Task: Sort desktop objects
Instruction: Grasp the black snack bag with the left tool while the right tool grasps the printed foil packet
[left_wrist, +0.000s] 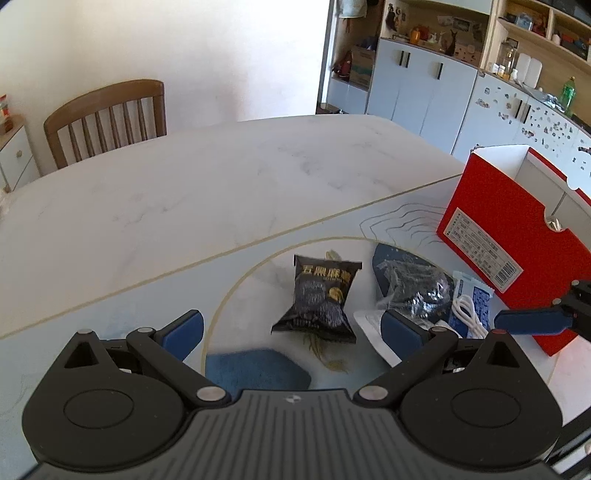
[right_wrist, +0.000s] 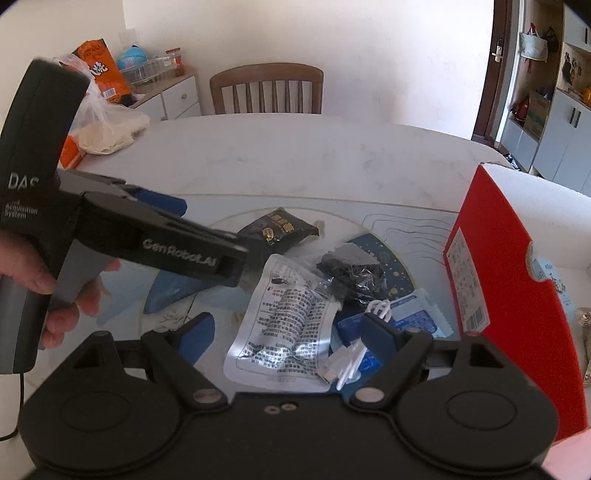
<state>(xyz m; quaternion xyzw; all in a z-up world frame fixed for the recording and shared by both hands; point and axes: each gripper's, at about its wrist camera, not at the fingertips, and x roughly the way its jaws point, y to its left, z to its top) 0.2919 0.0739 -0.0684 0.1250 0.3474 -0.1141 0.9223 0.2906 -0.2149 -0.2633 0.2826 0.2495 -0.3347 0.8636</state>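
The black snack packet (left_wrist: 319, 295) lies flat on the round inlay of the table (left_wrist: 221, 184), loose, nothing touching it. Its long axis runs away from you, printed top edge at the far end, crimped bottom nearest your left gripper (left_wrist: 291, 328). That gripper hangs just short of the packet with fingers spread wide and nothing between them, likely lined up to straddle it. Just right of the packet sits the pile: a crumpled dark bag (right_wrist: 351, 269), a clear printed pouch (right_wrist: 284, 325), a blue-and-white sachet (right_wrist: 413, 317) and a coiled white cable (right_wrist: 351, 354). Your right gripper (right_wrist: 288, 339) hovers over the pouch and cable, also spread and empty. The red box (right_wrist: 509, 295) stands open beside the pile, probably the bin, so it's kept within easy reach. Packets already show inside it.
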